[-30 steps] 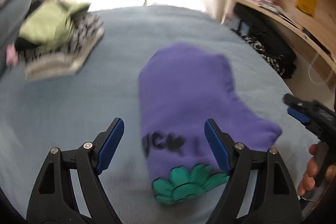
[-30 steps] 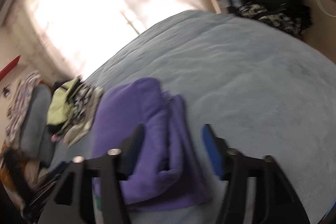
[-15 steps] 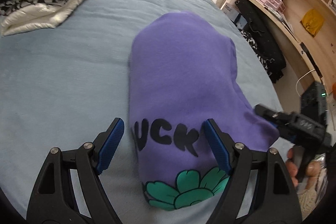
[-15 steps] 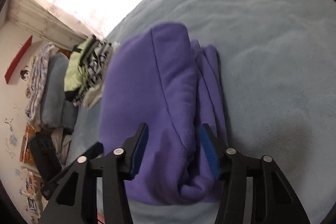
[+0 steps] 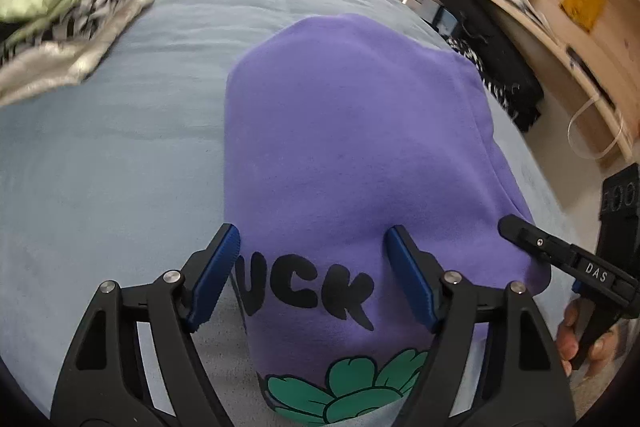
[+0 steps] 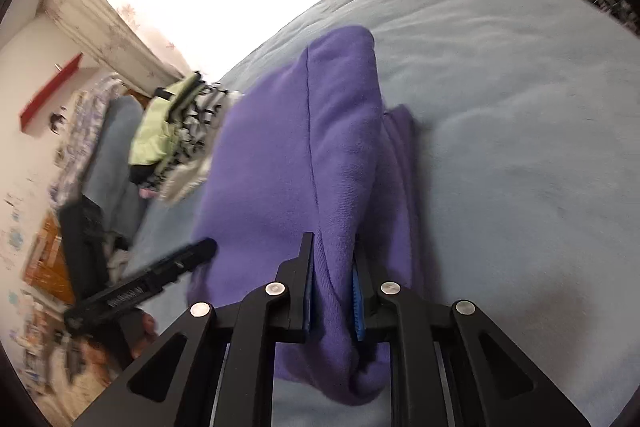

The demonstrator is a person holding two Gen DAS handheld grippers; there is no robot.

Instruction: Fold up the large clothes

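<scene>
The step in hand looks like gathering the near end of the purple sweatshirt (image 5: 352,147) for another fold: it lies partly folded on the pale blue bed (image 5: 112,163), running away from both sets of jaws, its printed lettering and green flower nearest the left ones. The right gripper (image 6: 332,287) has its jaws closing to a narrow gap with a thick ridge of the purple fabric pinched between the pads, at the garment's near right edge. The left gripper (image 5: 312,275) stands with its jaws wide, one pad just outside the garment's left edge and the other over the purple cloth, the lettering between them; they press on nothing yet (whether the tips touch the fabric I cannot tell). The next move, as I judge it, calls for the left jaws to settle lower and close on the near left edge, so both corners can be lifted together and carried toward the far end. Beyond the left jaws, to their far left, sits a stack of folded clothes (image 5: 68,19), well apart from the sweatshirt and not in the way. To the right, off the bed, are wooden shelves (image 5: 560,7) and dark clothing (image 5: 500,75) below them. Nothing lies on the fold's path; the likelier trouble is an uneven grip bunching the thick layers.
</scene>
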